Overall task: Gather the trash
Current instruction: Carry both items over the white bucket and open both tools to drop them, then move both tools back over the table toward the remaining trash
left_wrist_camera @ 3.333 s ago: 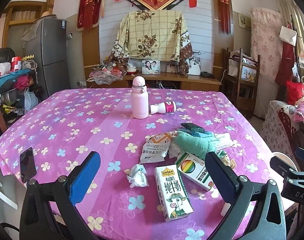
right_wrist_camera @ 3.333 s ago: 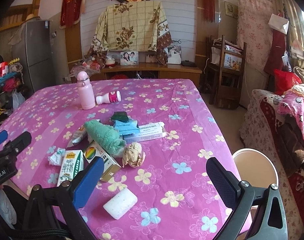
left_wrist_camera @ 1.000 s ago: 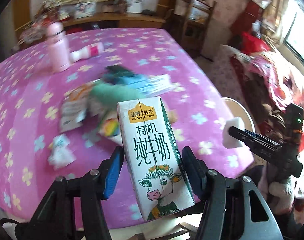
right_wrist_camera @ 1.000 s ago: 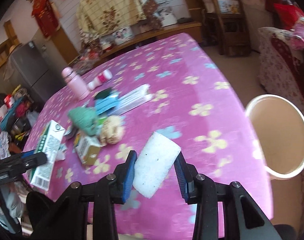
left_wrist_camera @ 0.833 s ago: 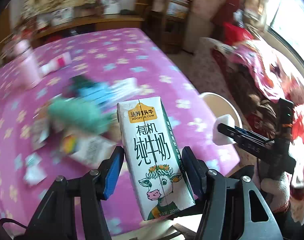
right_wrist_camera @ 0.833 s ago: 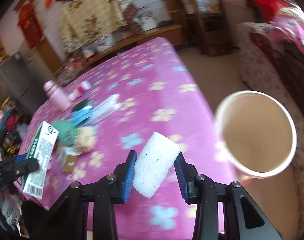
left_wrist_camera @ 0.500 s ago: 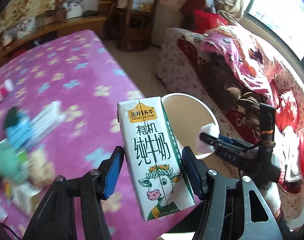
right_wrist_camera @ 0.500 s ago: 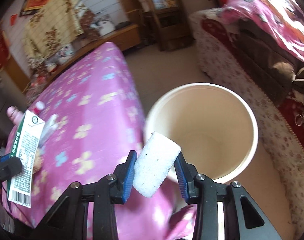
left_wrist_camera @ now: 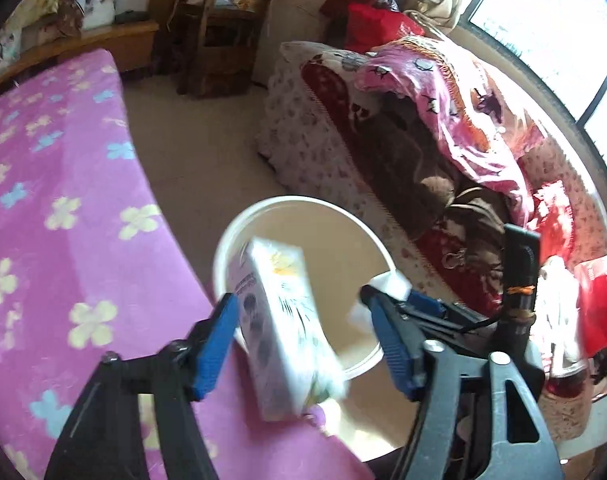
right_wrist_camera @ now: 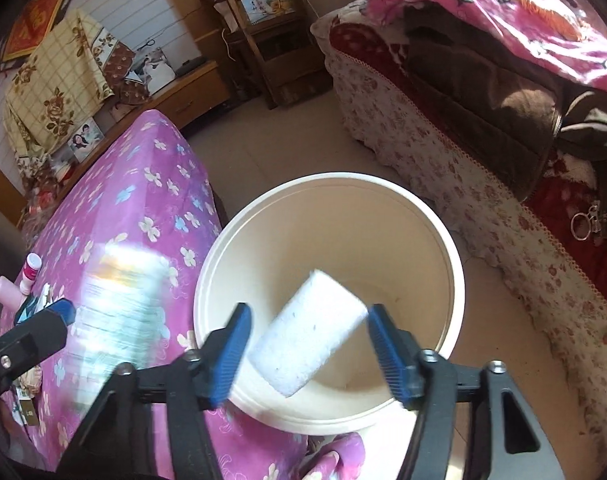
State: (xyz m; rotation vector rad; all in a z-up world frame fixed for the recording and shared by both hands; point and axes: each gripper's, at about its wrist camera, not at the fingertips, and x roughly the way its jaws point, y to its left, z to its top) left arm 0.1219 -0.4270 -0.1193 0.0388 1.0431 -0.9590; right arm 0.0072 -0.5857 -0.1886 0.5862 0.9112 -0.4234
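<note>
Foam, a white rectangular block (right_wrist_camera: 309,330), hangs loose between your right gripper's (right_wrist_camera: 309,350) spread jaws, over the round cream plastic bin (right_wrist_camera: 443,248). Your left gripper (left_wrist_camera: 303,338), also released, has the blurred white milk carton (left_wrist_camera: 281,330) tilting just above the bin's near-left rim; its landing is hard to judge.

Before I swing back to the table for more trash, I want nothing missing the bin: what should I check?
1. Left gripper open: ok.
2. Right gripper open: ok.
3. White block above the bin mouth: ok.
4. Milk carton free of the fingers: ok.
5. Carton lined up with the bin mouth: cannot tell, it is blurred near the rim and the table edge.
6. Both items inside: not ok.
</note>
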